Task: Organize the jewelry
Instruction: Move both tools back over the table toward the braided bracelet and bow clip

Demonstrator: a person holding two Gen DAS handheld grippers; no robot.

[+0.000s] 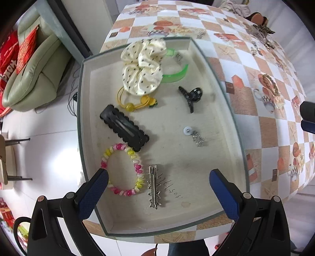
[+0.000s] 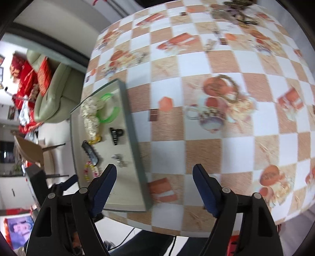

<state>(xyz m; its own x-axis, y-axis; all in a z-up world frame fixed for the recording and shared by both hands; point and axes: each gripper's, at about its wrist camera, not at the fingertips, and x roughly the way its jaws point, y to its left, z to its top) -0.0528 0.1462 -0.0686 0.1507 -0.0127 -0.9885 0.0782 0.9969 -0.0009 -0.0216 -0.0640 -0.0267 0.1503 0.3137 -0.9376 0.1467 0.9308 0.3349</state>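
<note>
A shallow grey-rimmed tray [image 1: 224, 98] holds hair accessories: a cream dotted scrunchie [image 1: 141, 67], a green bangle [image 1: 177, 73], a yellow hair tie [image 1: 135, 103], a black claw clip [image 1: 192, 95], a black snap clip [image 1: 124, 128], a pink-yellow spiral tie [image 1: 122, 169], a silver spiked clip [image 1: 154, 189] and a small silver piece [image 1: 197, 136]. My left gripper [image 1: 158, 176] is open and empty above the tray's near end. My right gripper [image 2: 154, 173] is open and empty over the tray's right rim [image 2: 132, 126]. More loose jewelry [image 1: 261, 33] lies at the table's far end; it also shows in the right wrist view [image 2: 234, 13].
The table has a checkered orange-and-white cloth [image 2: 216, 137]. A green sofa with red cushions [image 1: 29, 65] stands left of the table over white floor. The table edge runs just below the tray.
</note>
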